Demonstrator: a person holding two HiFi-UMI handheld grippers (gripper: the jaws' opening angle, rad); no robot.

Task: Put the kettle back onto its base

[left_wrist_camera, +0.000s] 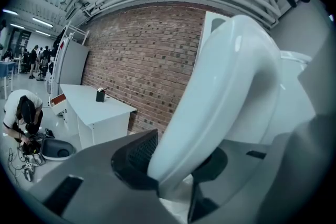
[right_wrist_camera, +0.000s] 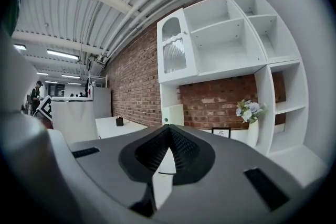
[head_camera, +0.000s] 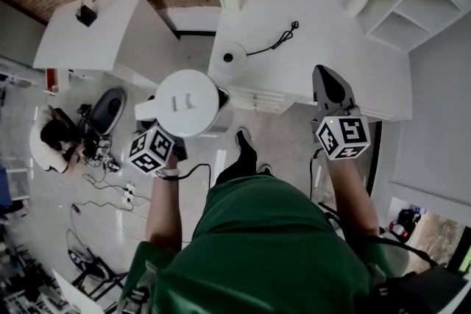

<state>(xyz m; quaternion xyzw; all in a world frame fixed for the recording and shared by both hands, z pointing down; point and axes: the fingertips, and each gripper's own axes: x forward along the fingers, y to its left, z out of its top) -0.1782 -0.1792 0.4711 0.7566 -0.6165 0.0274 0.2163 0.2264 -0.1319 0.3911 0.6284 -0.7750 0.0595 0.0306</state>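
Off the left front corner of the white desk [head_camera: 331, 33], the person's left arm [head_camera: 165, 206] reaches straight forward from the body. At its end the left gripper [left_wrist_camera: 173, 165] tips slightly downward, its jaws pinching the curved handle [left_wrist_camera: 226, 102] of the white kettle [head_camera: 188, 101]. The kettle hangs upright in the air, lid up, over the floor just short of that corner and not resting on the desk. Its round base [head_camera: 234, 55] sits on the desk near the left edge, apart from the kettle, with a black cord [head_camera: 272, 40] trailing toward the desk's middle. Further right, the right arm [head_camera: 352, 191] stretches out to the desk's front edge. There the right gripper [head_camera: 325, 77] lies almost level, its jaws pressed together at the tips with nothing between them.
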